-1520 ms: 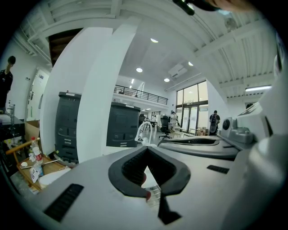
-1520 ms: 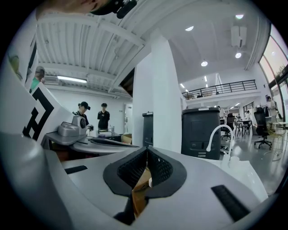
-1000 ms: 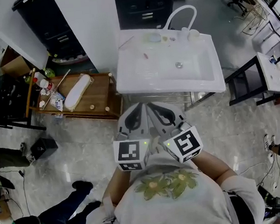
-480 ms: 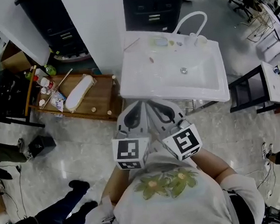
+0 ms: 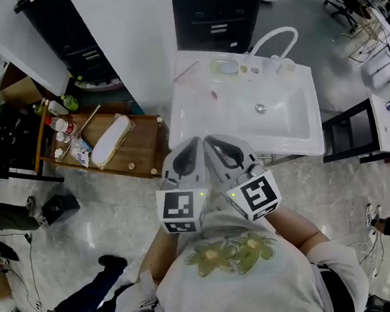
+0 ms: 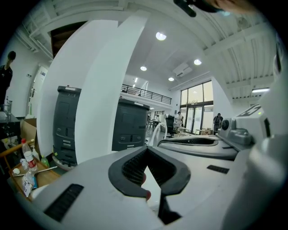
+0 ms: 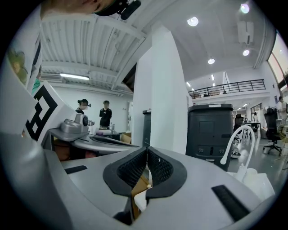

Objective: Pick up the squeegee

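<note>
Grey jaws are pressed together with nothing between them on both the left gripper point(image 6: 146, 149) and the right gripper point(image 7: 147, 148), a state only their own views show. The head view has the two side by side at the person's chest, just short of the white sink point(image 5: 294, 145). Farther left, that view alone shows a wooden surface point(image 5: 145, 140) bearing bottles point(image 5: 56, 125) and what looks like the squeegee point(image 5: 88, 119), a thin long-handled tool well apart from both grippers, while the right gripper view adds the curved tap point(image 7: 231, 141) and two people point(image 7: 105, 114) far off.
</note>
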Available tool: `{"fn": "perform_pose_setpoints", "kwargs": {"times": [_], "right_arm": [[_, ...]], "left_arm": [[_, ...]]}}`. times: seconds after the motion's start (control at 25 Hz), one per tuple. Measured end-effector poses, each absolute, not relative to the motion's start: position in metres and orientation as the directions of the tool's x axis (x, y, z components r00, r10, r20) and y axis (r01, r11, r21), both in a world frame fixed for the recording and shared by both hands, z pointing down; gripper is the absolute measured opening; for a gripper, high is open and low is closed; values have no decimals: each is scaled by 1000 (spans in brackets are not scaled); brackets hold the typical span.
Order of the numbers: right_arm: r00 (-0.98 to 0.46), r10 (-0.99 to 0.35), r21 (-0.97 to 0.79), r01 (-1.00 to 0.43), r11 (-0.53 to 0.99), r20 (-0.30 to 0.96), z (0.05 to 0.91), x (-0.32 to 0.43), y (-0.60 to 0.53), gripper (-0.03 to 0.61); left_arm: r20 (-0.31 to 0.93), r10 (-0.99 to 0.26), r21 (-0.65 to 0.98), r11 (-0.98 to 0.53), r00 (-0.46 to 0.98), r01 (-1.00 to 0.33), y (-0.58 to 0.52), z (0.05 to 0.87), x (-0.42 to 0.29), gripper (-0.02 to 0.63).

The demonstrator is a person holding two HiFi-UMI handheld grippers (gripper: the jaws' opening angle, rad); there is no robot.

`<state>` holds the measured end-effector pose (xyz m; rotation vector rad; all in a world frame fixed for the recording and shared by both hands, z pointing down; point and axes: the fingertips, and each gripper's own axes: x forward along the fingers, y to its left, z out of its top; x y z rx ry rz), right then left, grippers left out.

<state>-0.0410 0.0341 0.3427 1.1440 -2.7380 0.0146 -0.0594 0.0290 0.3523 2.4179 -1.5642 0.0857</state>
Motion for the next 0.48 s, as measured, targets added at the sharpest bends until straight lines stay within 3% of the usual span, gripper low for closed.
{"fn": "perform_pose_setpoints", "kwargs": {"times": [0.48], "right_arm": [[-678, -713, 43, -718, 694, 177, 348, -32, -37, 25]], "left_arm": [[221, -871, 175, -406, 438, -897, -41, 360, -49, 8]]}}
